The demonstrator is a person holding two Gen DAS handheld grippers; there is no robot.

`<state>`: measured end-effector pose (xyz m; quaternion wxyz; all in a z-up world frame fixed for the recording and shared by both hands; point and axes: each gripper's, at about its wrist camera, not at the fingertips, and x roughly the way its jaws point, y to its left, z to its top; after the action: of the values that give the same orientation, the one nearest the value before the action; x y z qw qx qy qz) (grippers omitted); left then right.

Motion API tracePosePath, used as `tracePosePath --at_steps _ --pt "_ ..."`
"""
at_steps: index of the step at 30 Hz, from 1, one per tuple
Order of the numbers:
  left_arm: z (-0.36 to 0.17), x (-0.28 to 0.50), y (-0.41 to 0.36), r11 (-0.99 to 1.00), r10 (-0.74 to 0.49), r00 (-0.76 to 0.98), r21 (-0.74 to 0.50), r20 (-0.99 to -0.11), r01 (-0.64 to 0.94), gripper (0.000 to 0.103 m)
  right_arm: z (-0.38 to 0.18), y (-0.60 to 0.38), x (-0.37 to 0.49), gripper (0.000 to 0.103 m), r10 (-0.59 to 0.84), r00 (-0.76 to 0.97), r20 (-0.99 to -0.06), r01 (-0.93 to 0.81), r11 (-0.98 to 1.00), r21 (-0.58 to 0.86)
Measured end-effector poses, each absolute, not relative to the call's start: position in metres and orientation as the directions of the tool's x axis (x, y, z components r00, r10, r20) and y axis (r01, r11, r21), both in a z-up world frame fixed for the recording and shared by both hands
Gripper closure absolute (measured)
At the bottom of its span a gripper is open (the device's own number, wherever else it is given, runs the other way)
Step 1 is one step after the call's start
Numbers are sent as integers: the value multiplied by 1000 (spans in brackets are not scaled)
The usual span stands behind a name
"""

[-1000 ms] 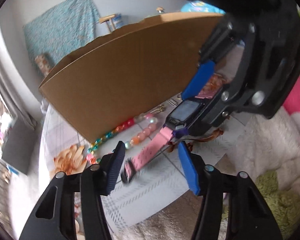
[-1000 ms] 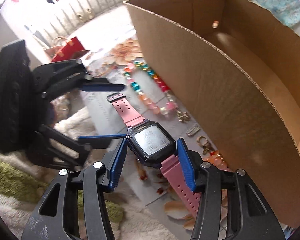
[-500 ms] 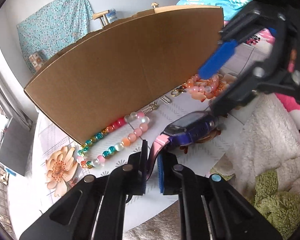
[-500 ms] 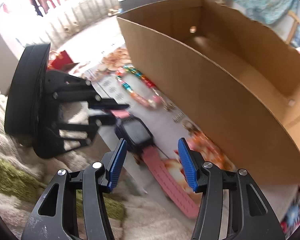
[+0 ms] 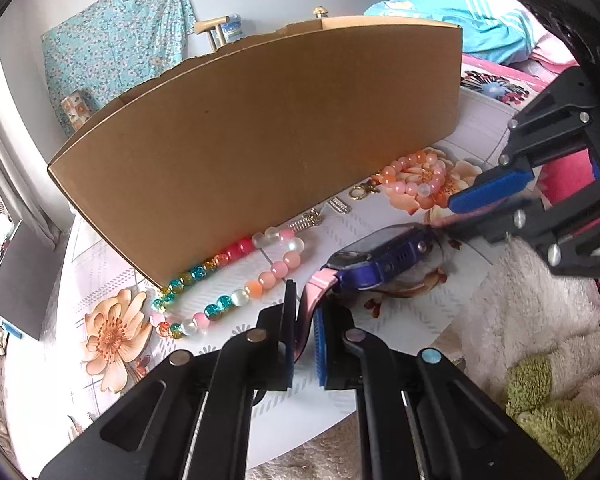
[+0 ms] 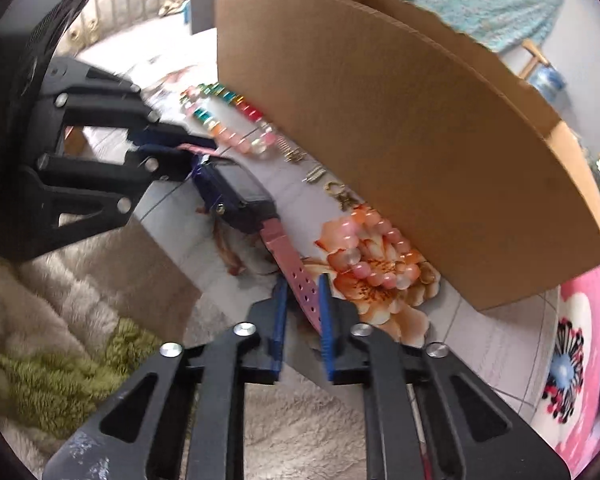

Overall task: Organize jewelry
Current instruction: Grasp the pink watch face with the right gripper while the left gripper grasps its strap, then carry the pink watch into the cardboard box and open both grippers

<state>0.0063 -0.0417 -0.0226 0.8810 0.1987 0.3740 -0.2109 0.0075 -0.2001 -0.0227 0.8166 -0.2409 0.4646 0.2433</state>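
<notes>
A smartwatch with a purple case (image 5: 384,256) and pink strap hangs just above the floral cloth, held at both ends. My left gripper (image 5: 305,312) is shut on one pink strap end. My right gripper (image 6: 302,300) is shut on the other strap end (image 6: 296,276); it shows in the left wrist view (image 5: 484,204) at the right. The watch case also shows in the right wrist view (image 6: 240,200). A multicoloured bead necklace (image 5: 236,280) and a pink bead bracelet (image 5: 416,180) lie beside the brown cardboard box (image 5: 260,140).
Small metal clasps (image 5: 340,204) lie along the box's base. The floral tablecloth (image 5: 108,332) covers the table. Fluffy white and green fabric (image 5: 540,340) lies at the table's edge. A pink flowered cushion (image 6: 580,340) is to the right.
The right gripper let go of the watch case, drew back along the strap and shut on its end. The left gripper closed on the other strap end.
</notes>
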Motion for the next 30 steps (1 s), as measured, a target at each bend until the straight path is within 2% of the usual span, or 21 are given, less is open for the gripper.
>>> tracePosePath --at_steps 6,10,14,17,21,24,30 --pt "1 -10 -45 835 -231 691 225 -685 502 99 7 -218 5 102 195 527 -827 -567 805 -172" --pt "51 -13 -39 849 -261 745 222 -614 480 100 56 -219 -6 102 211 626 -751 -540 811 -223" --pt "108 16 -30 860 -303 768 186 -564 475 100 110 -224 13 102 249 692 -678 -523 820 -233" --pt "132 66 -32 859 -312 728 146 -610 491 100 132 -230 60 102 287 651 -702 -540 825 -164" --pt "128 155 -44 851 -278 591 91 -757 516 100 120 -227 138 102 298 490 -819 -549 836 -25" --pt "99 217 -62 852 -210 458 68 -864 519 100 88 -228 190 102 281 329 -902 -513 855 79" --pt "36 280 -78 857 -141 199 -19 -970 515 98 36 -236 252 102 215 129 -968 -437 889 139"
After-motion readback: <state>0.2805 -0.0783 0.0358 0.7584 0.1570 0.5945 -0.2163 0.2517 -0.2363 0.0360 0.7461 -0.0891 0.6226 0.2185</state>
